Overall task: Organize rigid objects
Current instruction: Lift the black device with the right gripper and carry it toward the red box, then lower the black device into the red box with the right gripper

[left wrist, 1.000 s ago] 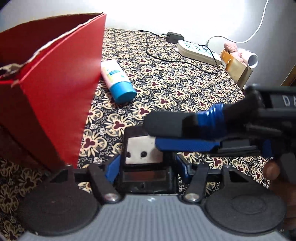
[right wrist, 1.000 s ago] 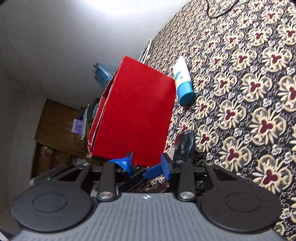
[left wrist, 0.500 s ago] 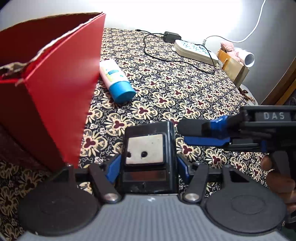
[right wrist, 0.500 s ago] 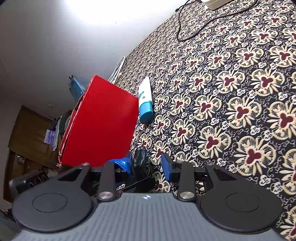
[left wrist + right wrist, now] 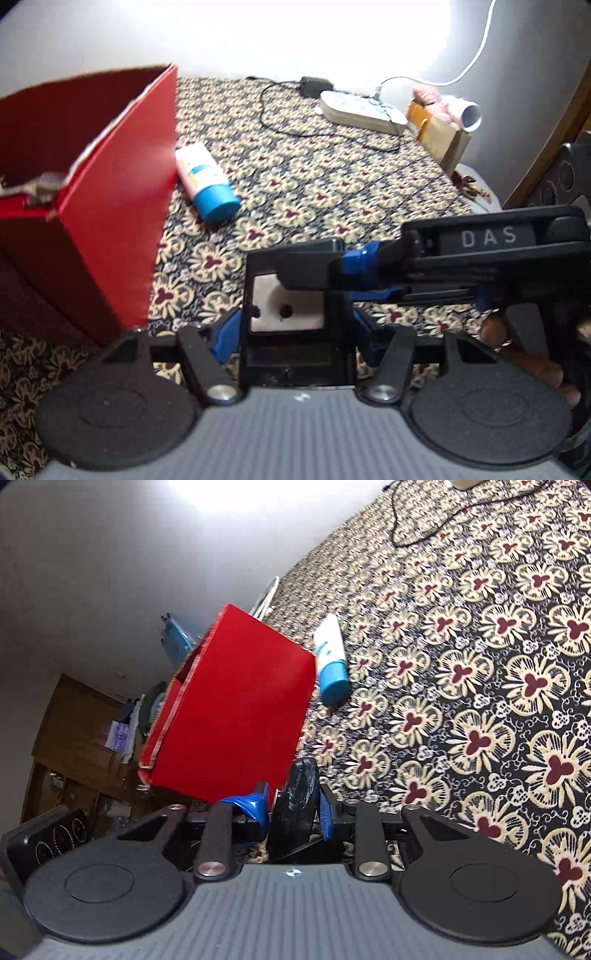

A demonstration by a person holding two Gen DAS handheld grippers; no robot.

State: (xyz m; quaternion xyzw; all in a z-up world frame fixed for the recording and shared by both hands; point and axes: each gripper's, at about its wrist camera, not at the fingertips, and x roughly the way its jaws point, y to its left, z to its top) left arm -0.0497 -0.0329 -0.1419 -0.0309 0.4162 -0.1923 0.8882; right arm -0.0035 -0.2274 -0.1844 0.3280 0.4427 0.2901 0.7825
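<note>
Back over the black box (image 5: 295, 317) held in the left claw (image 5: 295, 325), the right claw (image 5: 293, 805) pinches its top edge; release only once that grip is secure.

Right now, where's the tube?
The tube lies flat on the patterned cloth, blue cap toward the camera, just right of the red box in the left wrist view, apart from both grippers.

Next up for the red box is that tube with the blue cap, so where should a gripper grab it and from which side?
Likely across the white body of the tube, just behind its blue cap, from above: it lies flat on the cloth beside the red box, long sides exposed.
</note>
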